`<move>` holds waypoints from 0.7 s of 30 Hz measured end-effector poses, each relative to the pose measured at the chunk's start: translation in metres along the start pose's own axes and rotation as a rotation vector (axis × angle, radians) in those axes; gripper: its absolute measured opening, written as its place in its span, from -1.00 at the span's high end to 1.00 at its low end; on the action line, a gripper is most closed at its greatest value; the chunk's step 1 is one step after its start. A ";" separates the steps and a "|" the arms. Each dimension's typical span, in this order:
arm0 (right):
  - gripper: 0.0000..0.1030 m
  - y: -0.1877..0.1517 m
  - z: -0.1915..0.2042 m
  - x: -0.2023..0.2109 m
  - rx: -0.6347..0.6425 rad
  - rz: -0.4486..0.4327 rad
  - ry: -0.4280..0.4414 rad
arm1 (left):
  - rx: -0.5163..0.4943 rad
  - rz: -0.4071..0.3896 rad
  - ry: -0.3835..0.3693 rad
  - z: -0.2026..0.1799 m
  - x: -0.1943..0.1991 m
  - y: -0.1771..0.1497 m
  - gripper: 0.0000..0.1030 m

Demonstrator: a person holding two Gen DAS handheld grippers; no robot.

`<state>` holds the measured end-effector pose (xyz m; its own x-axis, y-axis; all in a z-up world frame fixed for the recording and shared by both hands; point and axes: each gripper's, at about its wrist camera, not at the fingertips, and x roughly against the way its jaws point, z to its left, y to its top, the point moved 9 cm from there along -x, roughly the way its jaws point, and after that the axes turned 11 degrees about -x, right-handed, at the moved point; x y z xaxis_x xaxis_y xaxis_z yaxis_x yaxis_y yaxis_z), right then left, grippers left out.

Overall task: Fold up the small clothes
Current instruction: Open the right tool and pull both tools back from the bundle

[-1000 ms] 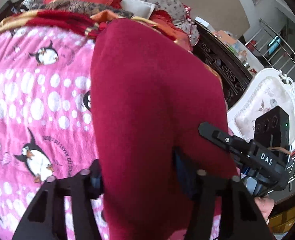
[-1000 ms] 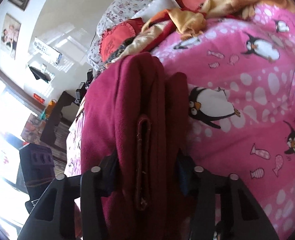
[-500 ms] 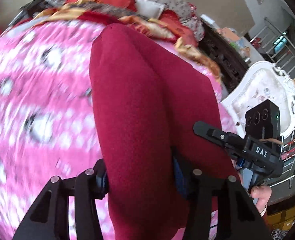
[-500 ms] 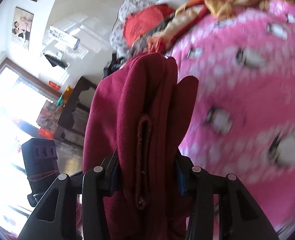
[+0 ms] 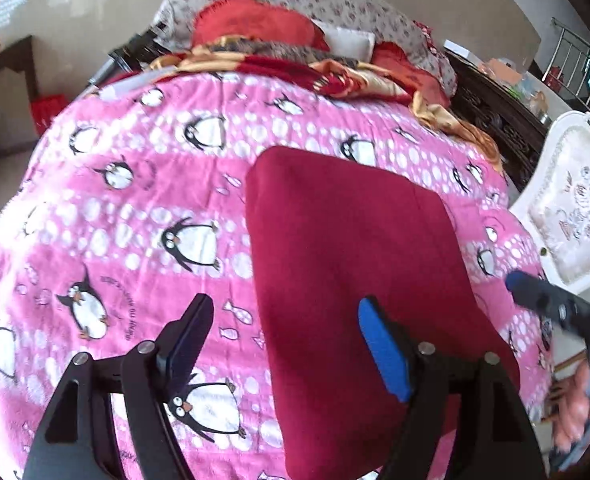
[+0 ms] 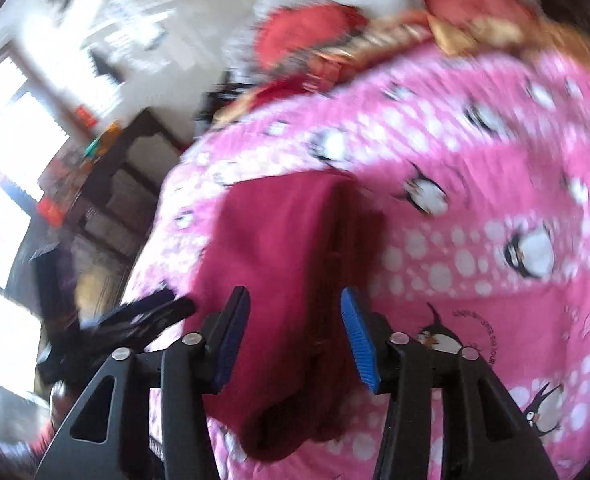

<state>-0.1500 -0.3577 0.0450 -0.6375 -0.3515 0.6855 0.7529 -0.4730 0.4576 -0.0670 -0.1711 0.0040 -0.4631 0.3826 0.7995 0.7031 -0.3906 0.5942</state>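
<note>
A dark red garment (image 5: 359,280) lies folded flat on the pink penguin blanket (image 5: 135,220). My left gripper (image 5: 287,320) is open above its near left edge and holds nothing. The right gripper's finger shows at the right in this view (image 5: 543,304). In the blurred right wrist view the same red garment (image 6: 287,248) lies on the blanket (image 6: 495,240), and my right gripper (image 6: 295,312) is open just above its near end, empty. The left gripper shows there at the left (image 6: 135,320).
A heap of red and gold bedding and pillows (image 5: 287,52) lies at the far end of the bed. A white ornate chair (image 5: 575,208) stands at the right of the bed. A dark wooden cabinet (image 6: 107,184) stands off the bed's left side.
Both grippers held the red garment up, pinched shut. Now the garment lies flat on the blanket and both grippers have opened and let it go.
</note>
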 end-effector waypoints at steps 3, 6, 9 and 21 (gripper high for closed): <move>0.78 -0.019 0.012 -0.002 0.108 -0.002 -0.072 | -0.011 -0.025 0.049 -0.002 0.006 -0.002 -0.53; 0.89 -0.054 -0.009 -0.022 0.152 0.069 -0.188 | -0.024 -0.055 0.083 -0.009 0.011 -0.001 -0.53; 0.89 -0.068 -0.036 -0.034 0.125 0.090 -0.246 | -0.035 -0.075 0.099 -0.014 0.014 -0.001 -0.53; 0.75 -0.047 0.006 0.022 0.202 -0.097 -0.295 | -0.045 -0.181 0.150 -0.022 0.054 0.006 -0.59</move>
<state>-0.1983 -0.3385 0.0424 -0.6554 -0.0513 0.7536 0.7270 -0.3133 0.6109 -0.0994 -0.1708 0.0532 -0.6569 0.3224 0.6816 0.5783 -0.3646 0.7298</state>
